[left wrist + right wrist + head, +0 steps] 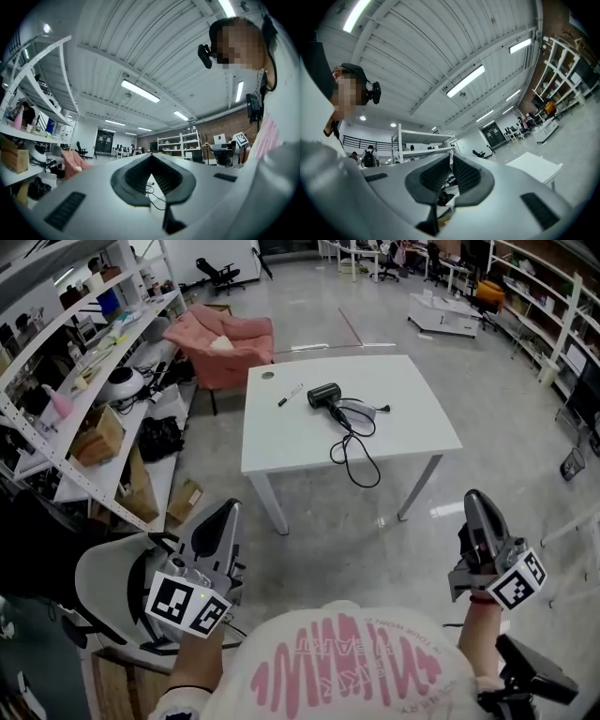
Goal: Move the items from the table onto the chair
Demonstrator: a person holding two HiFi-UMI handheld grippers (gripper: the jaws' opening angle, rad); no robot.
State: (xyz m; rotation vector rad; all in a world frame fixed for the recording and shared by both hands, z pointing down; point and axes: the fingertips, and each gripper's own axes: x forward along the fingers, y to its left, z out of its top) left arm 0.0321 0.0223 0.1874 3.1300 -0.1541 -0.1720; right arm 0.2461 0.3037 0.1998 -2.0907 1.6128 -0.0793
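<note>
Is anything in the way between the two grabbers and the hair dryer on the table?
Nothing visible blocks them. Between the left gripper, the right gripper and the hair dryer lie only floor and open table top. The dryer's own cord loops toward the near edge.

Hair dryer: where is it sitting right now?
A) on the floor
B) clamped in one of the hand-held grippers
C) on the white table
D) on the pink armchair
C: the head view shows the black hair dryer lying on the white table, with its cord looping toward the near edge.
</note>
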